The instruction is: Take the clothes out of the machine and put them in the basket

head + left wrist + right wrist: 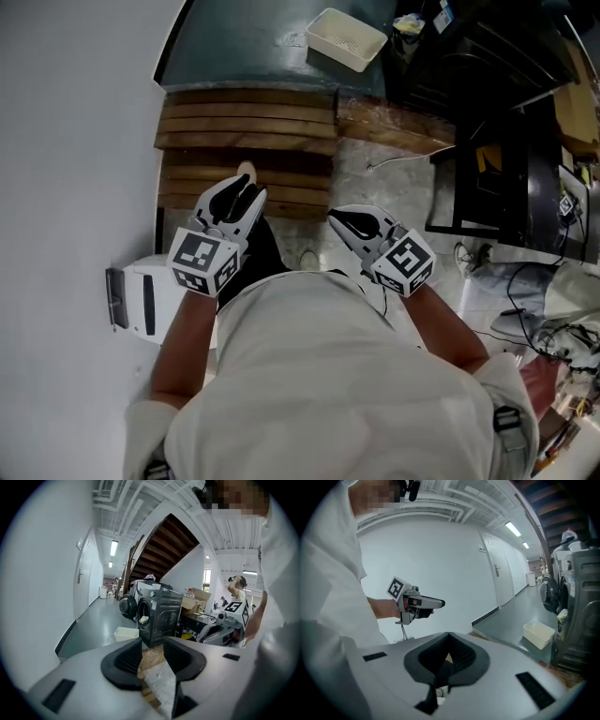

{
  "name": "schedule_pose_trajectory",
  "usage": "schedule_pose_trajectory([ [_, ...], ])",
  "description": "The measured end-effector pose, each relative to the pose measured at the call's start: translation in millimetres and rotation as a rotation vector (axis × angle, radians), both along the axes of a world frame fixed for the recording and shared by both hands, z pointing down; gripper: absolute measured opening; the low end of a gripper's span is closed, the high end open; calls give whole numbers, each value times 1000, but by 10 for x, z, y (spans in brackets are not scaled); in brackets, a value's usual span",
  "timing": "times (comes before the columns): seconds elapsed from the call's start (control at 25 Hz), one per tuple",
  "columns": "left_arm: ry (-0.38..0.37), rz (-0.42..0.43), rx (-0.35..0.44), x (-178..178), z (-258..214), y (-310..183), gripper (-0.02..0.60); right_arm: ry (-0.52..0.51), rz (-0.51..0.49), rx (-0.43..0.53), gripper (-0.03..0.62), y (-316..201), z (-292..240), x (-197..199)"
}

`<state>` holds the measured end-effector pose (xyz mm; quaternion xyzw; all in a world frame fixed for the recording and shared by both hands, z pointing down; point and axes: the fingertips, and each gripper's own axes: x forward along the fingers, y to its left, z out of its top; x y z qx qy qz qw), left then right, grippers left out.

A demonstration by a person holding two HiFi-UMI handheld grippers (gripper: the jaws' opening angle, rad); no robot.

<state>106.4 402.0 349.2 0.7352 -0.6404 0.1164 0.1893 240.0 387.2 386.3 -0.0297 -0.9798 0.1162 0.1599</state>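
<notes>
A dark front-loading washing machine (159, 613) stands ahead on the grey floor, and something pale (144, 619) shows at its door. Next to it on the floor sits the white basket (125, 633) (347, 37) (539, 633); it looks empty. My left gripper (152, 651) (242, 192) is open, with nothing in the gap between its jaws. My right gripper (449, 641) (336, 220) is shut, jaw tips touching, holding nothing. Both are held out in front of the person's chest, well short of the machine. Each gripper shows in the other's view: the right gripper (225, 620) and the left gripper (440, 603).
Wooden slats (248, 131) lie on the floor between me and the basket. A white wall (75, 141) runs along the left. A second front-loader (127, 606) stands behind the first. Dark frames, cables and clutter (506, 187) fill the right side. A person (236, 590) stands far off.
</notes>
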Motion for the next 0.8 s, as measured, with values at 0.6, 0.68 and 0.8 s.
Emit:
schedule_pose_trajectory([
  [0.6,10,275,41,-2423,-24,-1978,141,144,146,0,2,-1500,-95,-2556],
  [0.68,10,332,38,-2738,-131,-2185,141,151,160,-1,2,-1649,-267,-2950],
  [0.8,7,395,46,-3096,-301,-2543,141,145,196,20,2,-1897,-534,-3375],
])
